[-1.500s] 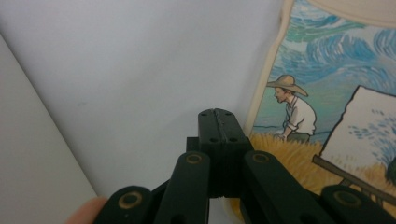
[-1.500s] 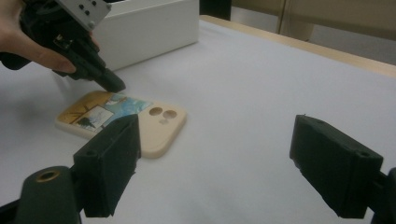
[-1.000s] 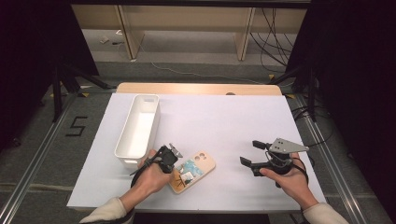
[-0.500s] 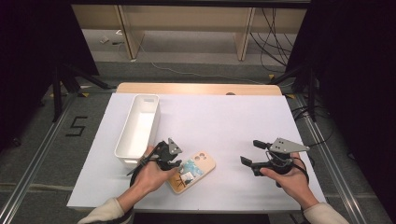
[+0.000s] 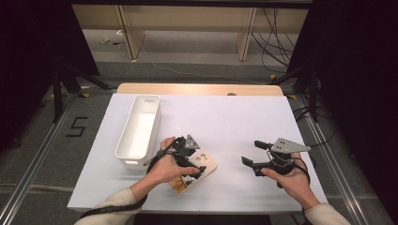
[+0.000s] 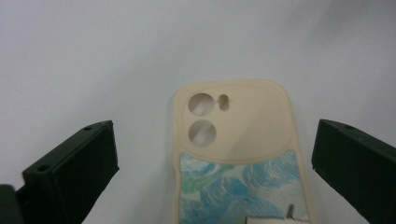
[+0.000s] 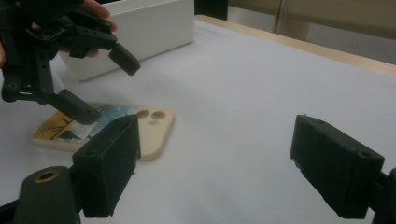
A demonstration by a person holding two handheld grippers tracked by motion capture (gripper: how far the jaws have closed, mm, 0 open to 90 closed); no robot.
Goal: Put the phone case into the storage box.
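A long white bin sits on the left part of the table, and nothing can be seen inside it. The table has a white top with a strip of wood along the far edge. Past it the grey floor holds a mess of dark cables and the legs of a pale wooden shelf. A black number is marked on the floor to the left.

A cream phone case with a blue wave picture lies flat on the table, just to the right of the bin's near end. Its two round camera holes point away from the person.

The left gripper hangs right over the case with its jaws wide apart, one on each side of it. In the left gripper view they are not touching the case. The left hand covers part of the case from above.

The right gripper is well apart to the right, above bare table. Its jaws are wide apart too and hold nothing.
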